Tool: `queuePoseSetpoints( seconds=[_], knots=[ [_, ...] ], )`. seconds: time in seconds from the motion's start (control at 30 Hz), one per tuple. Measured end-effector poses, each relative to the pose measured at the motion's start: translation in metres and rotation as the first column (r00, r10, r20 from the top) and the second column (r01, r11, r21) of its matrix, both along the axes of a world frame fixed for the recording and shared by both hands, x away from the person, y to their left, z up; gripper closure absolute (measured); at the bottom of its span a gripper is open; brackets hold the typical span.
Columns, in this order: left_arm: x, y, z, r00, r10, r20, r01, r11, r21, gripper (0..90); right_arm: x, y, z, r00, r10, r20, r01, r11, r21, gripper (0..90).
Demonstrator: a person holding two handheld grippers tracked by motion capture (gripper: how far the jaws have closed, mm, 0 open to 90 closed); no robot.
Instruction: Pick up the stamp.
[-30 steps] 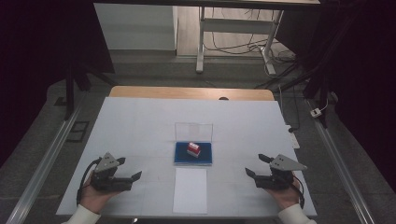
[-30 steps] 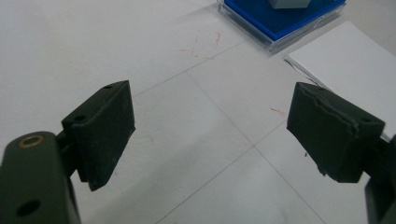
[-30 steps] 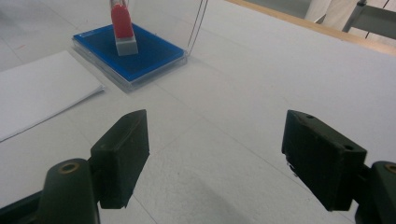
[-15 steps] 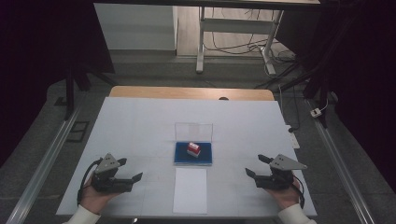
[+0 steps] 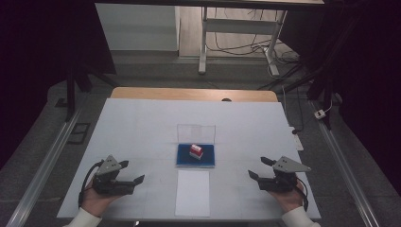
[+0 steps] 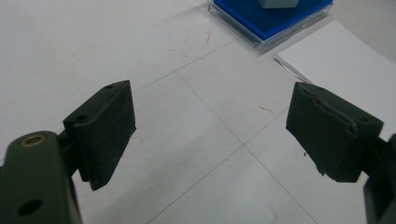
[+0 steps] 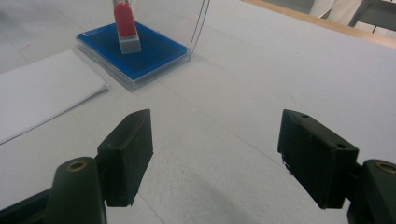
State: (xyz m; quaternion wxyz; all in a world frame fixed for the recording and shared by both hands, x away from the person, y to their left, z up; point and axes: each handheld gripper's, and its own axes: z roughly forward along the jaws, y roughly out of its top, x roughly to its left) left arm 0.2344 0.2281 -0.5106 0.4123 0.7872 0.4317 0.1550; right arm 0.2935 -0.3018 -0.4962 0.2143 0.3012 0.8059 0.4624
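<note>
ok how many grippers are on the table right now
2. The left gripper sits at the near left of the white table, and the right gripper at the near right, each held in a hand, fingers open.

**Setting: laboratory recording station**

Premises resemble a lab test bay. The tabletop (image 5: 142,127) carries a white cover sheet marked with a faint grid. Metal rails (image 5: 42,170) flank it on 2 sides. Loose cables (image 5: 236,47) run over the bare floor (image 5: 156,71) beneath a metal stand (image 5: 204,42). Surroundings are dark.
</note>
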Motion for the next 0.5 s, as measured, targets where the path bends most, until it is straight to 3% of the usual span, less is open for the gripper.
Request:
queuePoseSetpoints(
  seconds=[0.5],
  knots=[
    [0.002, -0.002, 0.0, 1.0, -0.008, -0.002, 0.008, 1.0, 0.004, 15.4, 0.002, 0.008, 0.014, 0.9998, 0.02, 0.004, -0.02, 0.999, 0.028, 27.3]
  ],
)
